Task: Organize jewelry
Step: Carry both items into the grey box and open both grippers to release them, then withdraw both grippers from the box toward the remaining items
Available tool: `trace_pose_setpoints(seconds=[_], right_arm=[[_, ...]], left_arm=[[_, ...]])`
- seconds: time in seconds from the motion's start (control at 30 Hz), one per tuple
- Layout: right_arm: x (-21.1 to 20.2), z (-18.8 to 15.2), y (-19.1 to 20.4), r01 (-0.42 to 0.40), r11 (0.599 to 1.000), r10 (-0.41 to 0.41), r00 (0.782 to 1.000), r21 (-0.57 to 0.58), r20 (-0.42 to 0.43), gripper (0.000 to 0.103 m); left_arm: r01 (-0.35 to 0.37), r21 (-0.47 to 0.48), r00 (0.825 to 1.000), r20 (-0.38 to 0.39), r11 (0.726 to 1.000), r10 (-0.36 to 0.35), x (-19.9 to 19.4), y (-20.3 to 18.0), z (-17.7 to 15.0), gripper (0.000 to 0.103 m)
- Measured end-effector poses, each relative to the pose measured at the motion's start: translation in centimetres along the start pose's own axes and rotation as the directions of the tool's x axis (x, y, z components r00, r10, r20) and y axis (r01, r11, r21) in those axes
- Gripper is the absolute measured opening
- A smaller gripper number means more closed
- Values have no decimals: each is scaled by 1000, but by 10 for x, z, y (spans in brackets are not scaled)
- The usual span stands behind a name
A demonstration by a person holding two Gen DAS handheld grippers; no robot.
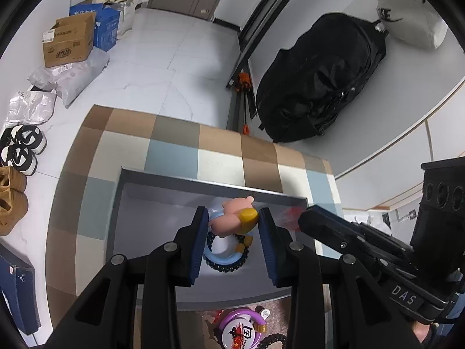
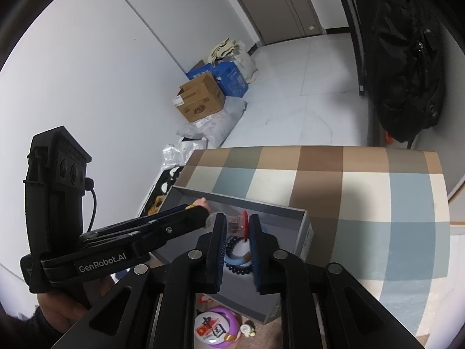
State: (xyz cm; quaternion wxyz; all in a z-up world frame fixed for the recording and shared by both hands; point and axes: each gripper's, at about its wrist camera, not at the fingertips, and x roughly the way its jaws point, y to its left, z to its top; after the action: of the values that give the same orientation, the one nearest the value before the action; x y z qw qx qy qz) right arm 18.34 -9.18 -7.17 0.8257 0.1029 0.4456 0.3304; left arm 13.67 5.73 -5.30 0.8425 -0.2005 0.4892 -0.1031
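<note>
My left gripper [image 1: 234, 216] is shut on a pink pig charm with a yellow part [image 1: 235, 213], held over the grey tray [image 1: 145, 212]. In the tray lie a light blue ring [image 1: 222, 254] and a dark bead bracelet [image 1: 226, 266]. My right gripper [image 2: 237, 222] is shut on a small clear and red trinket [image 2: 237, 222] above the same tray [image 2: 305, 238], over the blue ring [image 2: 237, 258] and beads [image 2: 237, 269]. The right gripper also shows at the right of the left wrist view, and the left gripper at the left of the right wrist view.
The tray sits on a checked cloth [image 1: 203, 142] on a small table. A purple ring with a printed badge [image 1: 239, 327] and another bead bracelet [image 1: 273, 341] lie in front of the tray. Cardboard boxes [image 1: 69, 39], shoes [image 1: 24, 148] and a black backpack [image 1: 319, 78] are on the floor.
</note>
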Motion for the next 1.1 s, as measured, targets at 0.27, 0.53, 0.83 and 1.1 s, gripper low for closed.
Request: trace_pose_setpoints(seconds=[0.27,0.53,0.83,1.1], right_arm=[[-15,1,-2,7,1000,-8,998,17,64,36],[-42,1,-11,46,998,-52,984,44,168,95],[-49,-10,-17,91,994,-100,981,58,166,103],[-56,-28,-6,119,993,-117,977,4,178,103]], left_arm=[[43,-17,999,-13,999,-43,3,-2,1,52],[22,-2,999,27,1000,-22,-9,-6,-6,65],[-89,41,993,76,995,86,-22,-11,-22,65],[-106,61,986,135,992,97,-39,-10,-40,66]])
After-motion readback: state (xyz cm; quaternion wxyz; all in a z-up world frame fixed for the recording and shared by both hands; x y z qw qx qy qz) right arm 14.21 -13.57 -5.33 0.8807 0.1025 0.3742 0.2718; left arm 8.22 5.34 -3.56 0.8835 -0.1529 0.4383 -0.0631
